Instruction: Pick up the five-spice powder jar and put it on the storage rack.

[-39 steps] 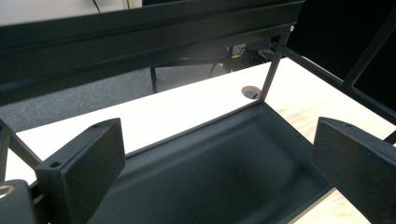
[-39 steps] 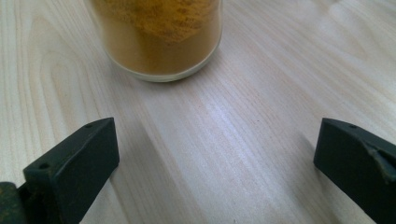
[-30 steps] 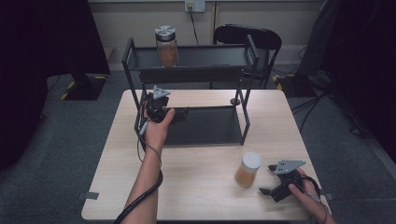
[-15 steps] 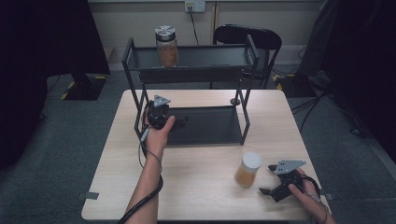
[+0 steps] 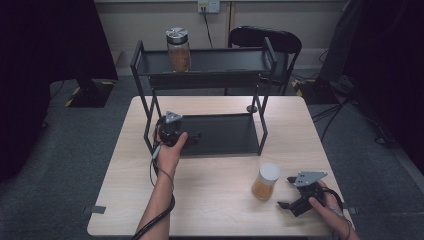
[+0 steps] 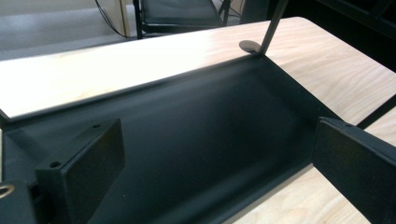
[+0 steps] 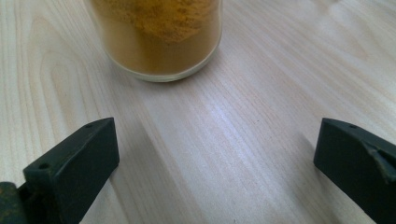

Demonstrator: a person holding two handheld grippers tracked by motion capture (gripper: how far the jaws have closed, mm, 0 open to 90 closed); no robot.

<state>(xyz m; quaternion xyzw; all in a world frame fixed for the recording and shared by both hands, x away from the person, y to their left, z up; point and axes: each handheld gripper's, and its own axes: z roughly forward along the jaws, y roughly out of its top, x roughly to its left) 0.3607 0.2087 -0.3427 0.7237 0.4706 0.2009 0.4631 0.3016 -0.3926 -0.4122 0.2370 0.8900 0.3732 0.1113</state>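
A black two-tier metal rack (image 5: 260, 115) stands at the back of the wooden table (image 5: 210, 200). On its top shelf (image 5: 225, 62) sits a glass jar with a silver lid (image 5: 178, 49) and brown contents. My left gripper (image 5: 194, 137) is open at the left front of the lower shelf (image 5: 225, 135), its jaws pointing right along it. In the left gripper view the open left gripper (image 6: 215, 140) hangs just over the dark lower shelf (image 6: 187, 93). A white-lidded jar of orange powder (image 5: 265, 181) stands front right. My right gripper (image 5: 285, 192) is open just right of it, and in the right gripper view the right gripper (image 7: 217, 135) faces this jar (image 7: 159, 37) with nothing between its jaws.
A black chair (image 5: 265, 40) stands behind the table. The rack's thin posts (image 5: 262, 125) rise at each corner of the lower shelf. Bare tabletop lies between the rack and the front edge. Dark curtains hang at both sides.
My left gripper has dropped lower and come slightly toward the rack's front edge. The right gripper and both jars have stayed put.
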